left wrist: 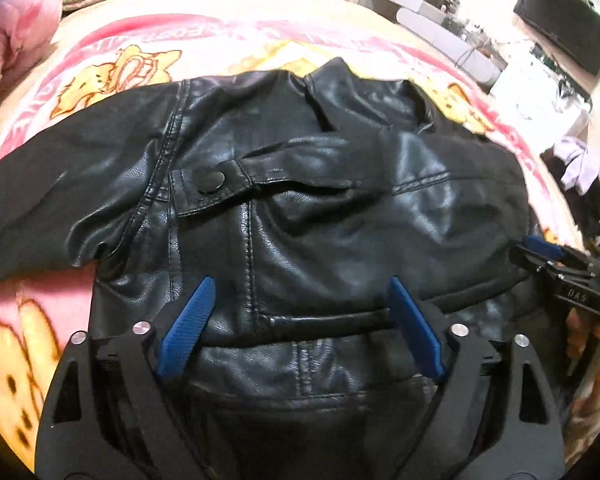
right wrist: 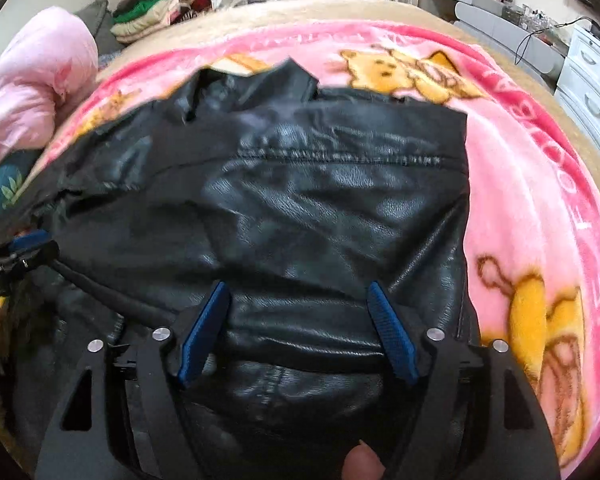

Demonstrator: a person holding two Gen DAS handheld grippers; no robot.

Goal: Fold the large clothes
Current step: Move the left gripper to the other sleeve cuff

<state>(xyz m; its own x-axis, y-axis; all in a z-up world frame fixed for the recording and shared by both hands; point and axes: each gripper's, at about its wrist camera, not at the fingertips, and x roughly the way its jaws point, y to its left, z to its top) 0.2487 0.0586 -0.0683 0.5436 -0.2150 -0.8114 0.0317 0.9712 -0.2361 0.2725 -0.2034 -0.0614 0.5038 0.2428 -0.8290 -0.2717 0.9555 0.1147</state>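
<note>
The black leather jacket [left wrist: 300, 200] lies spread on the pink cartoon blanket [right wrist: 532, 184] over the bed, and I take it as my landmark. To its left sits a bunched pink quilt [right wrist: 32, 92], with stacked folded clothes [right wrist: 144, 16] behind that. My left hand-held gripper [left wrist: 300, 300] hangs over the jacket's near hem, its blue pads spread wide and clamping nothing. My right hand-held gripper [right wrist: 298, 304] hovers over the jacket's right half, also agape and empty. I judge the leather heavy, fairly stiff and slick, so it should crease reluctantly; I would pinch a thick seam or the hem band, not the smooth panel. Right of the jacket stand a white drawer unit [right wrist: 588, 80] and a cluttered desk [left wrist: 440, 4], well apart. Nothing lies on the jacket.
</note>
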